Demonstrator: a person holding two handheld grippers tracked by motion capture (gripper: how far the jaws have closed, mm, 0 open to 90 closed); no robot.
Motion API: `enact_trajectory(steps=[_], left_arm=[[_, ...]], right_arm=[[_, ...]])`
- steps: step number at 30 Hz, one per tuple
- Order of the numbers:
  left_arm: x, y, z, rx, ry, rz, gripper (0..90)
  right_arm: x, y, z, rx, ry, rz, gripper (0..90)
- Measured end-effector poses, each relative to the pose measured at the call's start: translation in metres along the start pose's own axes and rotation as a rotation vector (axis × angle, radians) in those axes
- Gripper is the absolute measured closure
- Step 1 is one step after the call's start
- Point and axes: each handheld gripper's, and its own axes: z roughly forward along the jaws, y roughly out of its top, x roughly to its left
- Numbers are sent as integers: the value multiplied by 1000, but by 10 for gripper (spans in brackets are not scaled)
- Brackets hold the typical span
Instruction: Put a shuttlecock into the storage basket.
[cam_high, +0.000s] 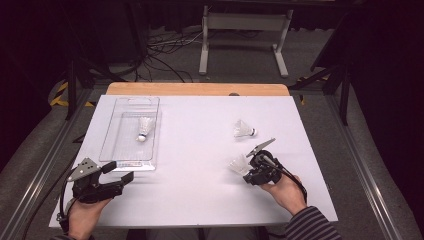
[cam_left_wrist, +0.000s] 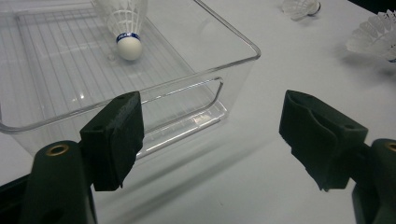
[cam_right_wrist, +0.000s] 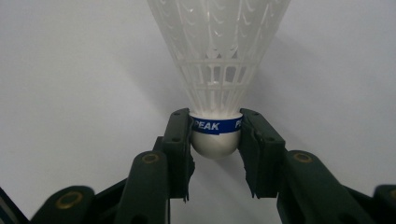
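Observation:
My right gripper (cam_right_wrist: 215, 135) is shut on the white cork of a white shuttlecock (cam_right_wrist: 217, 70) with a blue band; its skirt points away from the jaws. In the high view that shuttlecock (cam_high: 239, 164) lies just left of the right gripper (cam_high: 248, 172), low over the white table. A second shuttlecock (cam_high: 244, 130) lies on the table farther back. A third shuttlecock (cam_high: 144, 128) rests inside the clear plastic tray (cam_high: 112, 145) at the left. My left gripper (cam_high: 121, 171) is open near the tray's front corner, jaws wide apart around nothing (cam_left_wrist: 210, 135).
The white sheet (cam_high: 200, 145) covers a wooden table whose far edge (cam_high: 197, 89) shows bare. Beyond it are a metal stand (cam_high: 243, 30) and cables on the floor. Metal rails run along both sides of the table.

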Motion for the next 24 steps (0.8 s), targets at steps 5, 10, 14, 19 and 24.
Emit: enact_trajectory(steps=[5, 10, 14, 19, 24], left_arm=[[0, 0, 0, 1, 0, 0, 230], [0, 0, 0, 1, 1, 3, 230], [0, 0, 0, 2, 0, 7, 230], [0, 1, 0, 1, 1, 9, 231], [2, 1, -1, 3, 5, -1, 232]], right_arm=[[3, 5, -1, -5, 7, -18, 655], [7, 10, 1, -5, 14, -38, 655], [10, 13, 2, -3, 25, -48, 655], [15, 20, 3, -7, 32, -63, 655], [19, 28, 5, -14, 44, -83, 656]])
